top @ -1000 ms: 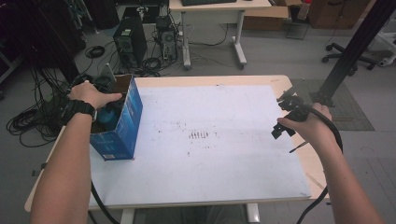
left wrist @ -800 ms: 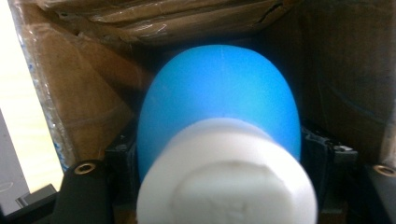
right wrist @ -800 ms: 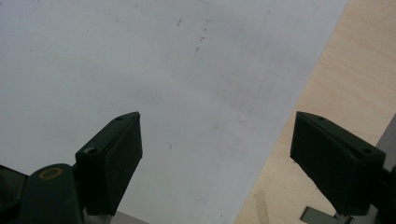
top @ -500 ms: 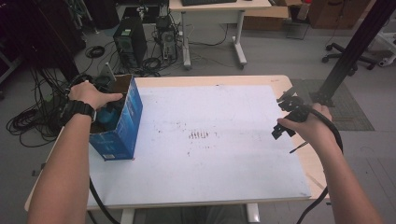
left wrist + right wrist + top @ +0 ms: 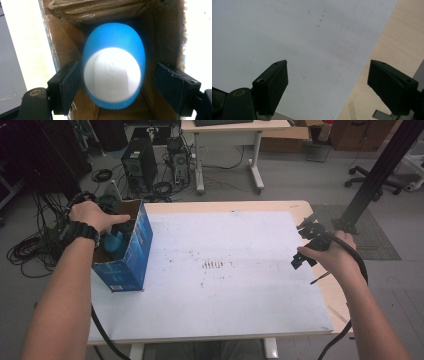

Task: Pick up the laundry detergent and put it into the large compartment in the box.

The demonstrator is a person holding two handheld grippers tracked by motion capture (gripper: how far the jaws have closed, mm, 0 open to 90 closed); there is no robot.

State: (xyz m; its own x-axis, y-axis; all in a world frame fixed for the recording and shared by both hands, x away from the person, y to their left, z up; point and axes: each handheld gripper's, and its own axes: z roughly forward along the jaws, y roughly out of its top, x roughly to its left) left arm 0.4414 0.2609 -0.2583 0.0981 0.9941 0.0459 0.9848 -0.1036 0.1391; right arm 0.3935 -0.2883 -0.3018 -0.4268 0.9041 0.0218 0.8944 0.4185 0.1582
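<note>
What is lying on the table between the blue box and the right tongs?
Nothing: in the high view the white sheet between the blue box and the right tongs is bare, only stained.

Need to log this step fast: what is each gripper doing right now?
Left gripper: open, jaws just opening, blue and white object between them inside the cardboard box.
Right gripper: open, nothing held.

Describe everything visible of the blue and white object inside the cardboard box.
The blue and white object is smooth and rounded, egg-like, with a blue body and a white, slightly embossed end facing the left gripper's camera; it looks like plastic. It sits inside the open cardboard box at the table's left side, brown walls around it. The left gripper has just been opening: its jaws flank the object, the right pad clearly apart, the left close beside it. From the high view, part of its blue shows.
</note>
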